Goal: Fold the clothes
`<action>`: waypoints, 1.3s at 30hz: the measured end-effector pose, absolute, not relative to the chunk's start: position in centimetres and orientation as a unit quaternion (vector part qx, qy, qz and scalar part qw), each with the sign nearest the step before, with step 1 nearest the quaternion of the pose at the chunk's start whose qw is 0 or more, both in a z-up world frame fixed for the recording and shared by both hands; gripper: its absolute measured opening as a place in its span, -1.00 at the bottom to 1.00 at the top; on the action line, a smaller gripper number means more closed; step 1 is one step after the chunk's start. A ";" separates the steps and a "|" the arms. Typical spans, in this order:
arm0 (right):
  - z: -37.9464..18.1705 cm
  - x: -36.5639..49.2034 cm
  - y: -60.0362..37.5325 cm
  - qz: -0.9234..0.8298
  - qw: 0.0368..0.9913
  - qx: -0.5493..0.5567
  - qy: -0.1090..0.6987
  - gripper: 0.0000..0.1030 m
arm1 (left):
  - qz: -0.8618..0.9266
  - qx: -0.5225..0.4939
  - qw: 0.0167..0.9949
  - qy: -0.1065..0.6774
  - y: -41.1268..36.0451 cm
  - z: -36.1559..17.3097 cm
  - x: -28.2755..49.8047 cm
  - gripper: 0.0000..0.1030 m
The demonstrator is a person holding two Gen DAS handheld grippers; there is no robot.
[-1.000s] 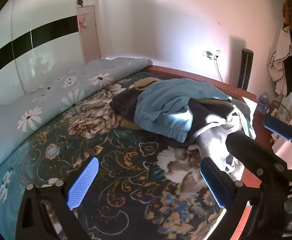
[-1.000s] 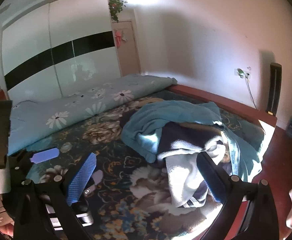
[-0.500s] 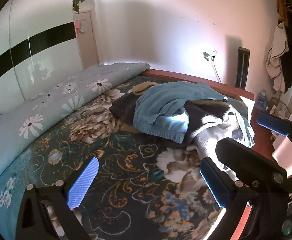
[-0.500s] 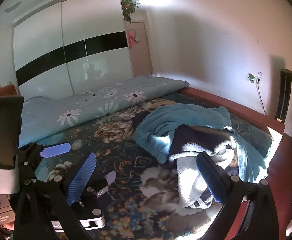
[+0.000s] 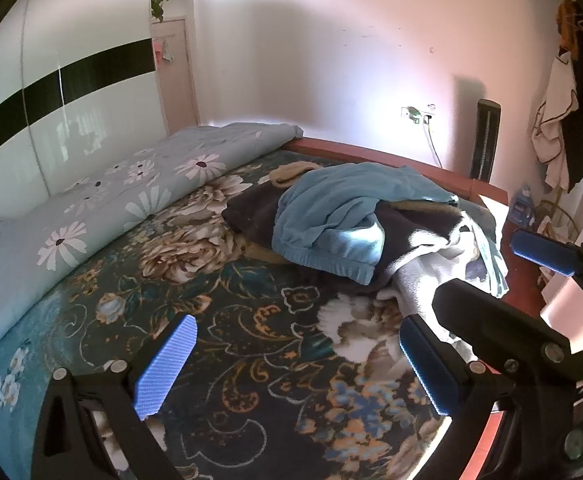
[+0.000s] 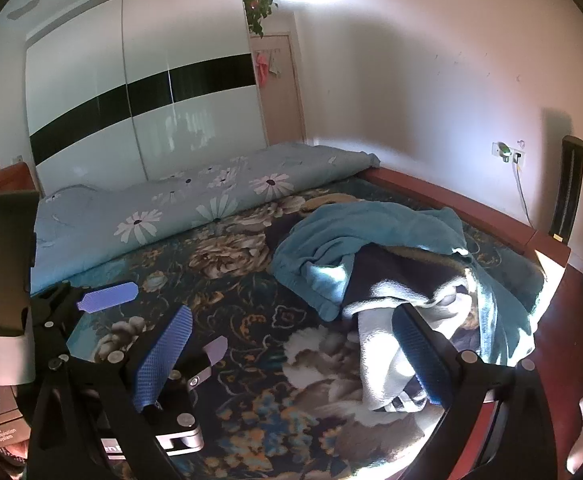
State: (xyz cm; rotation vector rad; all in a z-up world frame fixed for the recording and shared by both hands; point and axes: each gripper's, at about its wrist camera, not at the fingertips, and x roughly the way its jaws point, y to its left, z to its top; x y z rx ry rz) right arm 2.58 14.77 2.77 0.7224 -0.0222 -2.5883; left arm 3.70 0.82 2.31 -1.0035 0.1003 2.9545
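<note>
Both grippers hover above the bed [image 5: 251, 360] with nothing in them. The left gripper [image 5: 295, 364] has its blue-padded fingers spread wide over the dark floral bedspread, and the right gripper [image 6: 291, 356] is spread just as wide, empty too. The pile of clothes [image 5: 371, 224] sits near the far right side of the bed, close to the red wooden frame [image 5: 371, 156]: a light blue top [image 5: 331, 208] is draped on top, dark fabric under it, and a white piece [image 6: 379, 360] spills toward the bed edge. A pale daisy-print duvet [image 5: 91, 208] is bunched along the left side, well apart from the pile.
</note>
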 end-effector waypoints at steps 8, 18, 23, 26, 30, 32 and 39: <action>2.6 2.5 13.9 -0.938 0.223 0.265 -0.001 0.96 | 0.945 -0.325 0.012 0.026 0.0 2.0 3.5 1.00; 1.5 -0.2 13.8 -0.940 0.203 0.273 0.026 0.95 | 0.934 -0.355 -0.016 -0.041 -6.0 -0.1 3.9 1.00; -0.5 -5.1 12.7 -0.929 0.198 0.312 0.027 0.82 | 0.933 -0.345 -0.049 -0.093 -11.3 -0.4 6.6 1.00; -1.8 -8.4 11.8 -0.916 0.202 0.347 0.003 0.52 | 0.935 -0.329 -0.086 -0.101 -14.5 -0.6 9.5 1.00; -2.9 -13.0 11.5 -0.911 0.164 0.376 -0.037 0.42 | 0.938 -0.308 -0.127 -0.098 -18.0 -0.8 13.6 1.00; -3.0 -14.2 11.3 -0.909 0.152 0.385 -0.054 0.41 | 0.937 -0.298 -0.149 -0.101 -19.5 -1.0 15.7 1.00; -2.5 -17.0 11.4 -0.905 0.113 0.401 -0.085 -0.39 | 0.931 -0.273 -0.199 -0.142 -23.3 -1.7 21.3 1.00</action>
